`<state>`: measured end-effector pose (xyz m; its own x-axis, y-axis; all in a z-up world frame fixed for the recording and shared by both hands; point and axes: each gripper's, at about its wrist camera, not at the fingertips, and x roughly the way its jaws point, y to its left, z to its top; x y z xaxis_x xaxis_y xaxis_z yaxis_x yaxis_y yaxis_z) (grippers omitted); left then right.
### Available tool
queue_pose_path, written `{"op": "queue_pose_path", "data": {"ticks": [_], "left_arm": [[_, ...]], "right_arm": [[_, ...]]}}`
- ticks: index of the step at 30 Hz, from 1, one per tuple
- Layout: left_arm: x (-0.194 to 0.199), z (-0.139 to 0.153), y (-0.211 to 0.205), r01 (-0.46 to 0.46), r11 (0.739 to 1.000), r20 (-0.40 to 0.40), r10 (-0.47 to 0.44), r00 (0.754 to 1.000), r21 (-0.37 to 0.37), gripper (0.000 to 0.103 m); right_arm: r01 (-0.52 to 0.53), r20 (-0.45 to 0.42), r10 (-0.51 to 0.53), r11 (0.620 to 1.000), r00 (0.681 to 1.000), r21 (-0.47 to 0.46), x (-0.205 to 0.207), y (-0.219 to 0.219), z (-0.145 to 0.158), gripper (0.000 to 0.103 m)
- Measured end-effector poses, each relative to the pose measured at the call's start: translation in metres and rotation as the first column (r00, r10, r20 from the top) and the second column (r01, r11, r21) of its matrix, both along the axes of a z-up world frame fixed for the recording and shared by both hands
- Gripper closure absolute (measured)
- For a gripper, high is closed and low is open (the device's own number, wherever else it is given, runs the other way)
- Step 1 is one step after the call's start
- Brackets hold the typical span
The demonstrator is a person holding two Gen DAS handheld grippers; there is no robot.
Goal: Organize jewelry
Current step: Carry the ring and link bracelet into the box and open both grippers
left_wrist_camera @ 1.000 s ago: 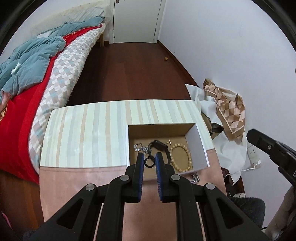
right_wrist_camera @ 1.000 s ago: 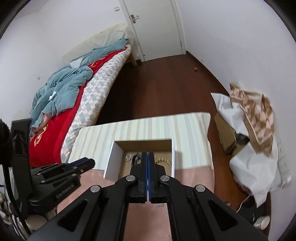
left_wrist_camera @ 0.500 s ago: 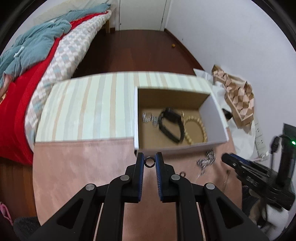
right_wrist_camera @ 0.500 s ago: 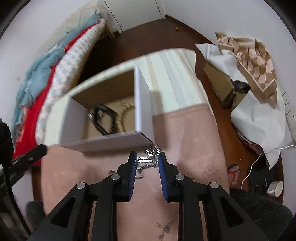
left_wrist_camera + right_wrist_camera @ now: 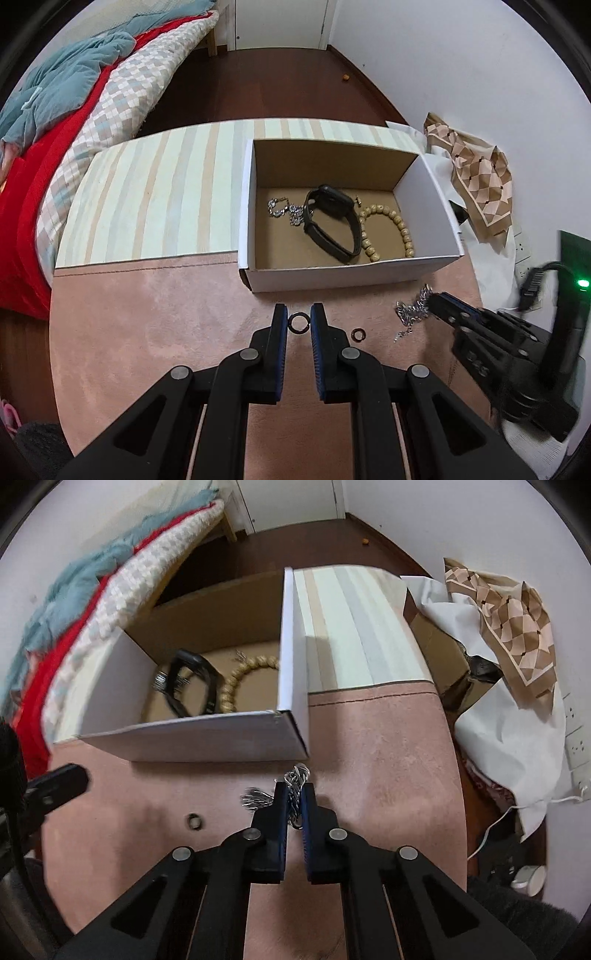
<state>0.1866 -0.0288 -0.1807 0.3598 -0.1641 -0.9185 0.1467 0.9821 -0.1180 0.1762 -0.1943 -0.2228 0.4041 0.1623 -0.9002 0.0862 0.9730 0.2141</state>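
A white cardboard box (image 5: 354,275) stands on the pink cloth and holds a black watch (image 5: 332,221), a wooden bead bracelet (image 5: 388,232) and a silver chain (image 5: 284,210). My left gripper (image 5: 298,323) holds a dark ring (image 5: 298,323) between its pads just in front of the box. A brown ring (image 5: 358,334) lies on the cloth to its right. My right gripper (image 5: 294,797) is shut on a silver chain bracelet (image 5: 295,777) lying by the box's front right corner (image 5: 291,734); it also shows in the left wrist view (image 5: 412,314).
The table has a pink cloth (image 5: 147,332) at the front and a striped cloth (image 5: 155,195) behind. A bed (image 5: 55,110) lies to the left. Bags and a patterned cloth (image 5: 476,177) sit to the right by the wall.
Both grippers have dropped toward the cloth in front of the box. My right gripper opened, then closed on the silver chain bracelet. The left still holds the dark ring.
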Motion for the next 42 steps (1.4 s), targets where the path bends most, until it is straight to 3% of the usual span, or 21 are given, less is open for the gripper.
{"op": "queue_pose_path", "data": {"ticks": [8, 14, 21, 27, 28, 30, 32, 33, 35, 37, 38, 40, 42], "left_arm": [[0.003, 0.038, 0.004, 0.004, 0.999, 0.051, -0.002, 0.999, -0.044, 0.093], [0.032, 0.062, 0.003, 0.019, 0.998, 0.079, -0.014, 0.997, -0.067, 0.093], [0.074, 0.052, -0.007, 0.051, 0.998, 0.051, -0.050, 0.997, -0.024, 0.093], [0.099, 0.039, -0.003, 0.009, 1.000, 0.003, -0.009, 1.000, -0.019, 0.090], [0.100, 0.039, -0.002, 0.003, 1.000, 0.000, -0.003, 1.000, -0.019, 0.088], [0.103, 0.041, 0.002, -0.017, 1.000, 0.008, 0.017, 1.000, -0.010, 0.077], [0.103, 0.044, 0.006, -0.035, 0.999, 0.025, 0.035, 0.999, -0.003, 0.044], [0.101, 0.046, 0.009, -0.050, 0.999, 0.042, 0.049, 0.998, 0.002, 0.037], [0.097, 0.049, 0.014, -0.062, 0.998, 0.060, 0.061, 0.996, 0.010, 0.035], [0.090, 0.049, 0.018, -0.080, 0.996, 0.070, 0.077, 0.995, 0.038, 0.028], [0.087, 0.048, 0.021, -0.087, 0.995, 0.075, 0.084, 0.994, 0.047, 0.017], [0.077, 0.046, 0.025, -0.103, 0.992, 0.084, 0.097, 0.992, 0.072, 0.009], [0.067, 0.041, 0.027, -0.117, 0.988, 0.081, 0.109, 0.991, 0.103, 0.009]], "right_arm": [[0.008, 0.132, -0.023, 0.993, 0.991, 0.114, -0.019, -0.007, 0.089, 0.097], [-0.016, 0.205, -0.016, 0.988, 0.979, 0.154, 0.009, -0.011, 0.139, 0.097], [-0.059, 0.170, 0.041, 0.993, 0.985, 0.102, 0.079, 0.001, 0.124, 0.097], [-0.066, 0.047, 0.062, 0.993, 0.997, 0.100, 0.126, 0.005, 0.086, 0.096], [-0.060, 0.045, 0.056, 0.994, 0.997, 0.088, 0.129, 0.003, 0.085, 0.093], [-0.048, 0.060, 0.043, 0.995, 0.997, 0.083, 0.129, 0.000, 0.086, 0.059], [-0.036, 0.086, 0.031, 0.998, 0.996, 0.056, 0.124, -0.003, 0.092, 0.051], [-0.035, 0.095, 0.031, 0.999, 0.995, 0.040, 0.120, -0.003, 0.095, 0.051], [-0.031, 0.096, 0.031, 1.000, 0.995, -0.004, 0.111, 0.000, 0.098, 0.045], [-0.027, 0.094, 0.031, 0.999, 0.995, -0.042, 0.101, 0.002, 0.099, 0.023], [-0.026, 0.089, 0.032, 0.997, 0.996, -0.071, 0.095, 0.004, 0.099, 0.010], [-0.026, 0.073, 0.035, 0.992, 0.997, -0.126, 0.083, 0.009, 0.096, 0.006], [-0.027, 0.051, 0.036, 0.986, 0.998, -0.162, 0.074, 0.013, 0.090, 0.003]]}}
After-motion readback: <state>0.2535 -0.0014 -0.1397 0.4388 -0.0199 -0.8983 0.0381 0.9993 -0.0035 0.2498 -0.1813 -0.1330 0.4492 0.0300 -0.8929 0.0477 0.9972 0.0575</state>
